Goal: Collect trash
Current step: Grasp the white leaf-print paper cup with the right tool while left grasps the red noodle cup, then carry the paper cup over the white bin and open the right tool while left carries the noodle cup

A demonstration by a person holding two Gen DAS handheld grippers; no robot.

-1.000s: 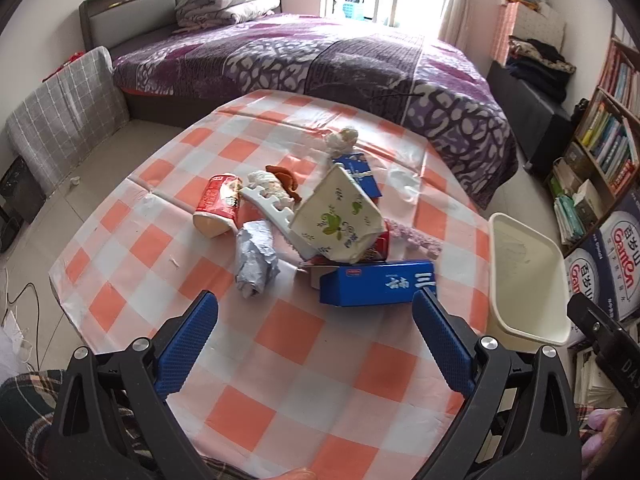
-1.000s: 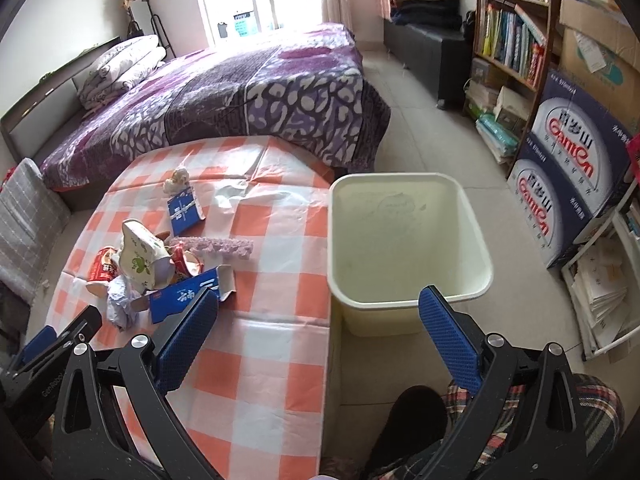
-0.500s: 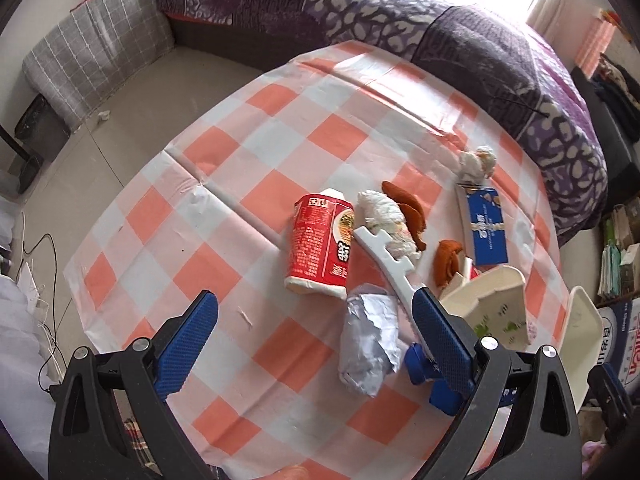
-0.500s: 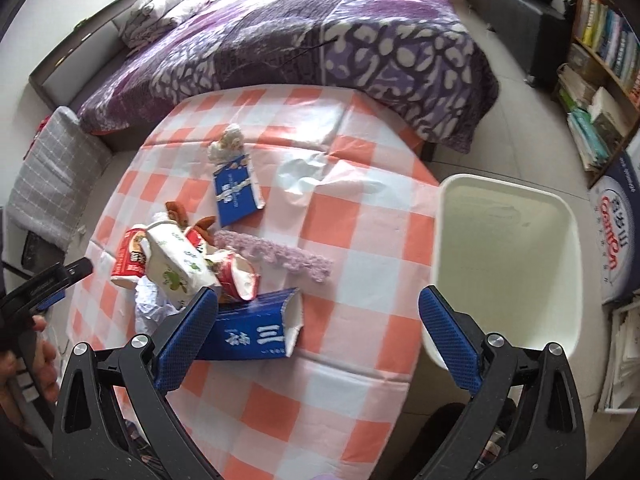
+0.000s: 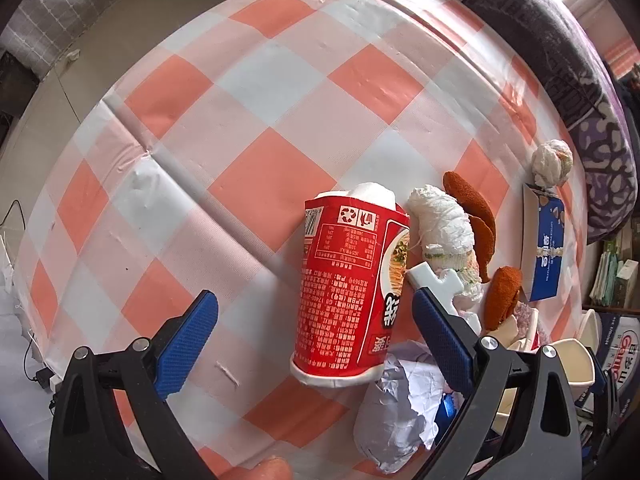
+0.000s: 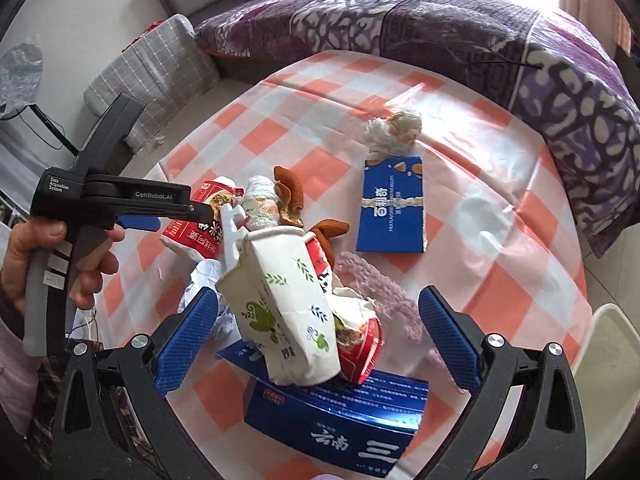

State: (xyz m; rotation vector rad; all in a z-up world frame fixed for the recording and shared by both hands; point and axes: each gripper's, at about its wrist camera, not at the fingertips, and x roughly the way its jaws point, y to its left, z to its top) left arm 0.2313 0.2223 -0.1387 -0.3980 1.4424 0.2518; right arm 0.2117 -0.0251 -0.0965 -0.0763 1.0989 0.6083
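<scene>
Both tongs have dropped close over the trash pile on the checked desk, each gaping wide and empty.

Left tongs straddle the red noodle cup, lying on its side: light, thin-walled, crushable, best pinched mid-body. Right tongs frame one crumpled white carton. Beyond lie two blue boxes and two tissue wads.

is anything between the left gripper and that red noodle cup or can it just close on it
Nothing visible blocks it. The left gripper is open and the red noodle cup lies on its side between the fingers. The white plastic strip and crumpled paper crowd the right finger.
</scene>
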